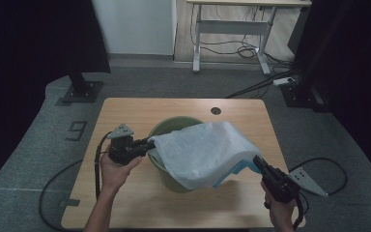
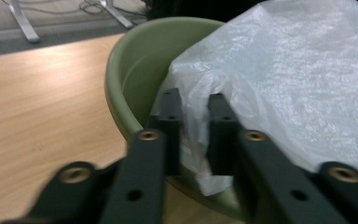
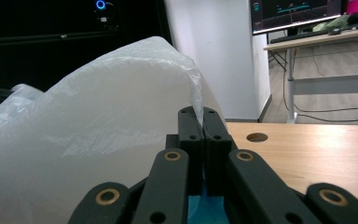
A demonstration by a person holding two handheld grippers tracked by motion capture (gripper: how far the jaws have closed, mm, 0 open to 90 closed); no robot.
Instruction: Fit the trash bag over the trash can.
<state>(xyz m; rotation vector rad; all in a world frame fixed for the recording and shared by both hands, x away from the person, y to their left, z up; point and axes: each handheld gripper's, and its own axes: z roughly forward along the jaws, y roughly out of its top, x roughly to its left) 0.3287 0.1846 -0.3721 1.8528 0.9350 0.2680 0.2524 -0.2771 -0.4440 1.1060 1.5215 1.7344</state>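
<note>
High view: in the middle of the frame a white plastic bag lies over a green bucket on the worktop. Left gripper view: the left tongs stand a little apart around a bag fold. Right gripper view: the right tongs pinch the bag's edge.

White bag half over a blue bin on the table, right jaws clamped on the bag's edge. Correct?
Not quite: the bin is green, not blue, as the high view and the left gripper view show. The rest holds: the white bag lies half over it on the table, and the right gripper has its jaws shut on the bag's edge.
</note>
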